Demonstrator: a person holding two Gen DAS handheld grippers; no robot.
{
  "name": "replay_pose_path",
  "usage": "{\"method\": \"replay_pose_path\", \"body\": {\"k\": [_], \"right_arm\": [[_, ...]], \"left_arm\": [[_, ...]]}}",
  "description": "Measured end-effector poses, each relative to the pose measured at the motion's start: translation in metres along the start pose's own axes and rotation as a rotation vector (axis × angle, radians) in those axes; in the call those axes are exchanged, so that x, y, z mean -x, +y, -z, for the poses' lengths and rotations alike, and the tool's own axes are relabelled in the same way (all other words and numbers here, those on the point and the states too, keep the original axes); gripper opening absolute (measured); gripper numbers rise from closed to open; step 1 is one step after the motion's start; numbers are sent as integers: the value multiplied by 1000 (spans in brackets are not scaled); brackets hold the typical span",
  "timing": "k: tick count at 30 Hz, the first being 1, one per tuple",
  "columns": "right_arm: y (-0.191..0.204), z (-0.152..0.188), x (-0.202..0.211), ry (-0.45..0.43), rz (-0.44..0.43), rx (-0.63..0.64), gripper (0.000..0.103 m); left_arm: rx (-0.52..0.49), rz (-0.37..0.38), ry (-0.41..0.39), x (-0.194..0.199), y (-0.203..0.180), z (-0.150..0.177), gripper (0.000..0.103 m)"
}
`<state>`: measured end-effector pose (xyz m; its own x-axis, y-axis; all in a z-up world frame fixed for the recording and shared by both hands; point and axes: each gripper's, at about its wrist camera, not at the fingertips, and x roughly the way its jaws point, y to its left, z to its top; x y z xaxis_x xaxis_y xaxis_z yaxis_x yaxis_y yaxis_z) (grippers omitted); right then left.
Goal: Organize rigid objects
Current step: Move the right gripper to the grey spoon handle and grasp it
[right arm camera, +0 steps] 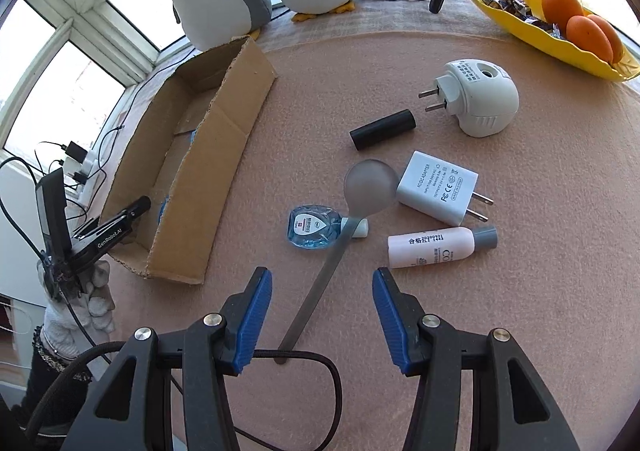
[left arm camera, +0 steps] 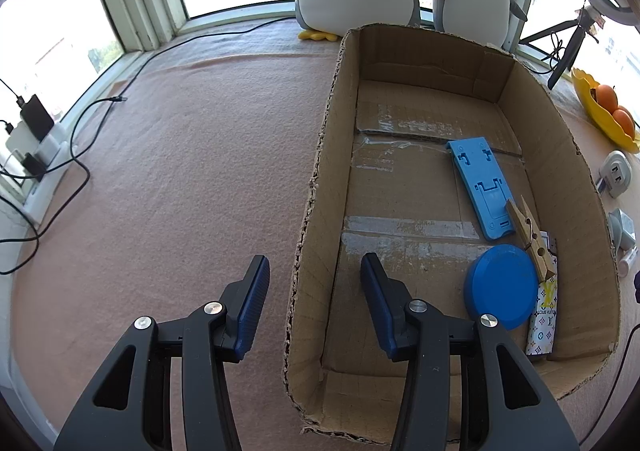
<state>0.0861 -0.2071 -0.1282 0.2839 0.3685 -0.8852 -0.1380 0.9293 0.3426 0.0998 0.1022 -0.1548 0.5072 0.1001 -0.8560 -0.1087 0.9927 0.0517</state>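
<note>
— Rigid objects, split in two lots: in the left wrist view, four already lie inside the cardboard box (left arm camera: pixel 316 187), which stands on the pink-felted table (right arm camera: pixel 520 291). We count a blue stand (left arm camera: pixel 480 187), a wooden clothespin (left arm camera: pixel 530 239), a blue round lid (left arm camera: pixel 500 287) and a patterned white packet (left arm camera: pixel 542 315).

— We'd add that the packet's lower end is cut off behind a finger of the left claw (left arm camera: pixel 315 263). The clothespin lies across the packet's top, so what the packet is, we cannot say.

— And the claws?

— The left claw stands with its jaws apart and empty, straddling the box's near left wall. The right claw (right arm camera: pixel 322 275) is likewise parted, gripping nothing. A grey spoon (right arm camera: pixel 370 193) runs up between its fingers, with neither pad touching it.

— A dark cable (right arm camera: pixel 316 357) crosses the spoon's handle end. Its neck rests over a small blue bottle (right arm camera: pixel 310 229), hiding part of the cap.

— Beside the spoon, loose on the table, we see a white adapter (right arm camera: pixel 438 187), a pink-and-white bottle (right arm camera: pixel 432 247), a black cylinder (right arm camera: pixel 382 129) and a white plug-in device (right arm camera: pixel 480 99).

— In the right wrist view the box wall hides nearly all its contents; only slivers of blue show.
</note>
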Motion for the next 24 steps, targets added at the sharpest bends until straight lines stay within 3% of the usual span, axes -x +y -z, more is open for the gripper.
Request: {"method": "replay_pose_path", "body": {"k": [7,16,24], "right_arm": [[-7,-2,-25,53,-17,-66,34],[-4,-12,-35,60,1,-72,27],[-8,-15,-37,60,31,-65,10]], "left_arm": [[0,2,1,0,-1,0,47],[-3,0,2,-1,-2,-1,47],[-3,-1,1,0,-2,0,47]]}}
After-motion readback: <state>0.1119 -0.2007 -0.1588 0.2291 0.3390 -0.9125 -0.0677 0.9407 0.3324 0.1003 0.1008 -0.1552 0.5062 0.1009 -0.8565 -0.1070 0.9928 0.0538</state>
